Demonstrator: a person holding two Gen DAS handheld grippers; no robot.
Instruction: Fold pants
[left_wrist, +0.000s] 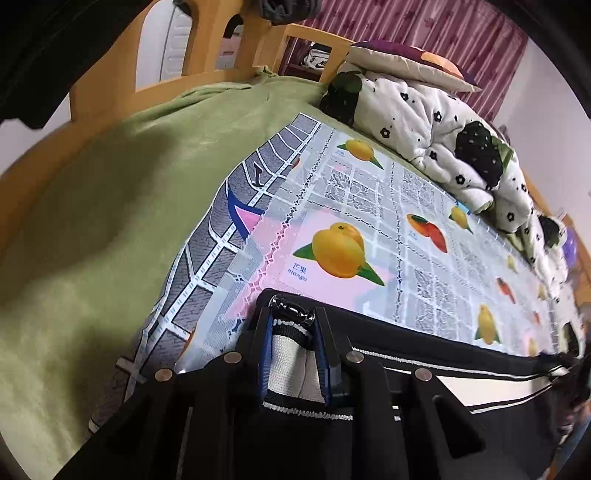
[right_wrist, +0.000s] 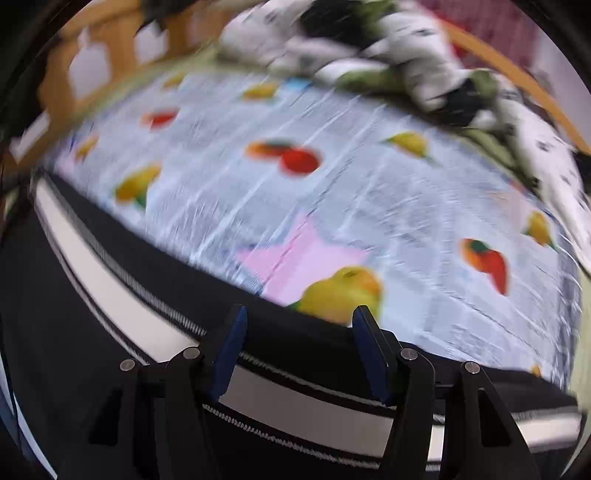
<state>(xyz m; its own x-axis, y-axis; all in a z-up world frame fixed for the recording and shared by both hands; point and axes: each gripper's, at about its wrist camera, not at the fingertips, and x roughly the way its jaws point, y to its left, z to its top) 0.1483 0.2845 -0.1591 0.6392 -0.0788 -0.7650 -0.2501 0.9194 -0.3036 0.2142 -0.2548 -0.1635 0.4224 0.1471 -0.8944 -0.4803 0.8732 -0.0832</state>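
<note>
While the fruit-print mat (left_wrist: 369, 206) carries the black white-striped pants (right_wrist: 110, 280) along its near edge, my left gripper (left_wrist: 293, 354) clamps one end; right gripper (right_wrist: 299, 350) straddles the stripe, unclenched. Risk: one-sided pull skews the fold.

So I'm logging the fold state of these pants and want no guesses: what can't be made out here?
- Left wrist view: most of the pants lies under the left claw or runs off the bottom edge.
- Left wrist view: the right claw at the far right edge is blurred.
- Right wrist view: motion blur smears the mat and quilt.
- Right wrist view: the right claw is open over the pants; contact is unclear.
</note>
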